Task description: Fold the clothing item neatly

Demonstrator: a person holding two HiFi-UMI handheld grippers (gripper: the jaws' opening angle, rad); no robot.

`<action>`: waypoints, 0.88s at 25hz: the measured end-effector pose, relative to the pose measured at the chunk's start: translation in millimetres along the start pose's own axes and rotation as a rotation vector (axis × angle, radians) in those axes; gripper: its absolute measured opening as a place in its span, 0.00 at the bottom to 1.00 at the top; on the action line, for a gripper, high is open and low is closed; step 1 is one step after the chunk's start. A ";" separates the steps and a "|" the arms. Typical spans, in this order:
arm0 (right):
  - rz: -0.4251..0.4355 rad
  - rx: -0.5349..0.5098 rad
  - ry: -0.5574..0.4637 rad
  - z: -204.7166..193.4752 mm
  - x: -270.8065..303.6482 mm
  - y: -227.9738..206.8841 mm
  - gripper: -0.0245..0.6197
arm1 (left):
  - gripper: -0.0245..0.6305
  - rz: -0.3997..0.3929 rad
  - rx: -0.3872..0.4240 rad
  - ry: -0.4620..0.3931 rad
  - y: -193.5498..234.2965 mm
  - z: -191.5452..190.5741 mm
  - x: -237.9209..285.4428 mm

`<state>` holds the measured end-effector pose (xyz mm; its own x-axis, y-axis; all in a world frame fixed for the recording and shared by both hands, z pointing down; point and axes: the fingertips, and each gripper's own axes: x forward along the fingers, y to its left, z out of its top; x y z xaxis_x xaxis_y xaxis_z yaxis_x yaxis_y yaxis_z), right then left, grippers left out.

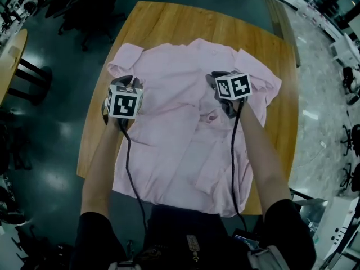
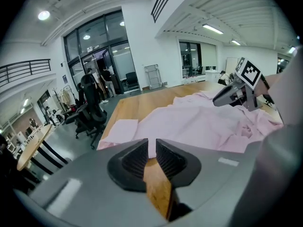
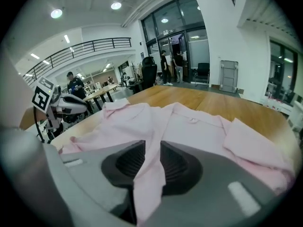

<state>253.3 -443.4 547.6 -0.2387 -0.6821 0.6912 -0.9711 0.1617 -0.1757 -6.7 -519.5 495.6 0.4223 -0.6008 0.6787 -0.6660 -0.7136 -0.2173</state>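
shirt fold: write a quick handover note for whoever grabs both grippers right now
Left gripper: jaws slightly apart, nothing between them, held over the shirt's left side.
Right gripper: jaws apart with a strip of the pink shirt lying between them; the pads do not look clamped on it.
Shirt: spread on the wooden table, collar at the far side, right side rumpled.
Done: shirt laid out; no neat fold visible yet.
Left: smooth the front, fold sleeves and sides in, then fold up the body.
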 end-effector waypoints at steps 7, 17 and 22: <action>0.106 0.032 -0.118 -4.1 -64.4 29.6 0.17 | 0.09 -0.047 -0.034 -0.039 -68.9 0.2 -44.9; 0.143 0.008 -0.220 -18.2 -163.0 63.8 0.08 | 0.05 -0.204 -0.073 -0.127 -172.1 27.9 -97.9; 0.078 0.005 -0.246 -27.0 -199.9 66.8 0.06 | 0.05 -0.307 -0.059 -0.194 -212.2 45.0 -122.3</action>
<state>236.0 -277.0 416.6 -0.3036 -0.8205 0.4844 -0.9494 0.2177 -0.2262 110.7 -310.9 427.1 0.7132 -0.4231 0.5588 -0.5219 -0.8528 0.0204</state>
